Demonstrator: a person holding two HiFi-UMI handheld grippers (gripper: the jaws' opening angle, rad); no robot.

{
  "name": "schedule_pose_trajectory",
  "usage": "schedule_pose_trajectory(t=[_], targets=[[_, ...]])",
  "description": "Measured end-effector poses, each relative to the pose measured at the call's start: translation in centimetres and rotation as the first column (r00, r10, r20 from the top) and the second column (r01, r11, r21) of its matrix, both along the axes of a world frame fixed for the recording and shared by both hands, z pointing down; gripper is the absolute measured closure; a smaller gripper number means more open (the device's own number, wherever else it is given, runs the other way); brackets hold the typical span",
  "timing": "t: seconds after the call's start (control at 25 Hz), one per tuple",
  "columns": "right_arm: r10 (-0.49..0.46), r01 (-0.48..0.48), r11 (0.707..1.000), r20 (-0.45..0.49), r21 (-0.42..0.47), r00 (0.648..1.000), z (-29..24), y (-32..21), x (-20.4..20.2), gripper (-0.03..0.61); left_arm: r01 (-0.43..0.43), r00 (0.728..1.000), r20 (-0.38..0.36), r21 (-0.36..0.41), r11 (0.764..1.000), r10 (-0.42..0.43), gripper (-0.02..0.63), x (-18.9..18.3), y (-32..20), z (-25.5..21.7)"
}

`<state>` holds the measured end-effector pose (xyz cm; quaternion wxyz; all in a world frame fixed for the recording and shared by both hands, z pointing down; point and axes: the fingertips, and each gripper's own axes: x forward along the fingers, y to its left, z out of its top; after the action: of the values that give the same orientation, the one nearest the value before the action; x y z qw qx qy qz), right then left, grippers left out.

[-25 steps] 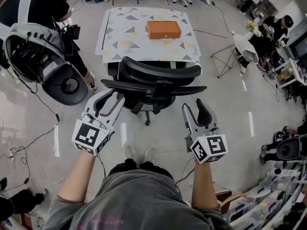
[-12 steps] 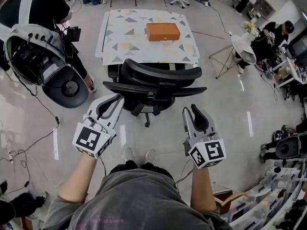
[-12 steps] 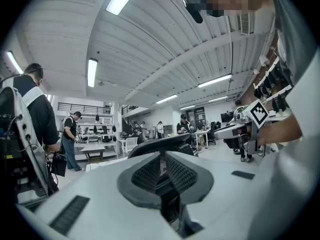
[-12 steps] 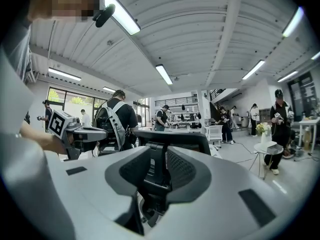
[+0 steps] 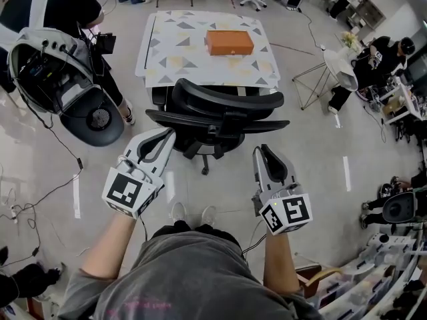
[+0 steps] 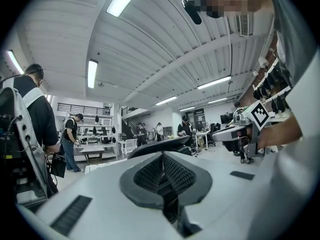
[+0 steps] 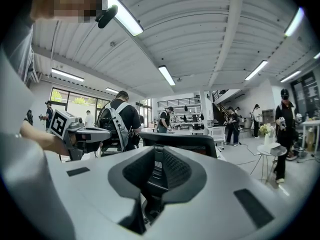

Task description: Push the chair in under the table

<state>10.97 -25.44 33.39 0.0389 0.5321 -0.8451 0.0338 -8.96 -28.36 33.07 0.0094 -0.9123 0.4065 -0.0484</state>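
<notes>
A black office chair [image 5: 217,115] stands with its seat partly under a table with a triangle-patterned top [image 5: 173,52]; its back faces me. My left gripper [image 5: 167,134] is shut and empty, its tips just short of the left end of the chair's back. My right gripper [image 5: 261,150] hangs off the back's right side, clear of it. Its jaws have just been closing to a narrow gap with nothing between them. The left gripper view has the shut pads [image 6: 150,174] meeting before the chair's top edge [image 6: 160,145]. The right gripper view shows the chair's back [image 7: 182,141] beyond the pads [image 7: 175,169].
An orange box [image 5: 229,42] lies on the table. A person with a backpack rig [image 5: 57,65] stands at the left, cables [image 5: 40,199] trailing over the floor. A small round table [image 5: 341,65] and a folding stand [image 5: 310,82] are at the right.
Both grippers' jaws have closed from wide open. The left is now fully shut; the right keeps a slim gap. The right gripper drew slightly back from the chair.
</notes>
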Motion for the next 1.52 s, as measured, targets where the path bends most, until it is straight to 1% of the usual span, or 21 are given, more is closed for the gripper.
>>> schedule_pose_trajectory(t=[0.16,0.48,0.84,0.96,1.52], targets=[[-0.009,0.009,1.000,0.001,0.004,1.000,0.2,0.0,-0.5,0.546,0.005,1.000,-0.004,0.001,1.000,-0.005,0.609,0.0,0.0,0.1],[-0.028,0.028,1.000,0.002,0.004,1.000,-0.2,0.3,-1.0,0.563,0.001,1.000,-0.013,-0.008,1.000,-0.001,0.612,0.3,0.2,-0.1],[-0.024,0.024,1.000,0.014,-0.001,1.000,0.0,-0.1,-0.4,0.574,-0.004,1.000,-0.025,-0.012,1.000,0.004,0.612,0.7,-0.1,-0.2],[-0.024,0.024,1.000,0.016,-0.005,1.000,0.2,-0.2,-0.2,0.574,-0.004,1.000,-0.019,-0.023,1.000,0.003,0.612,0.8,-0.2,-0.1],[-0.043,0.043,0.999,0.011,-0.014,0.999,0.7,-1.2,0.1,0.574,0.005,1.000,-0.013,-0.025,1.000,-0.005,0.612,1.4,-1.0,0.4]])
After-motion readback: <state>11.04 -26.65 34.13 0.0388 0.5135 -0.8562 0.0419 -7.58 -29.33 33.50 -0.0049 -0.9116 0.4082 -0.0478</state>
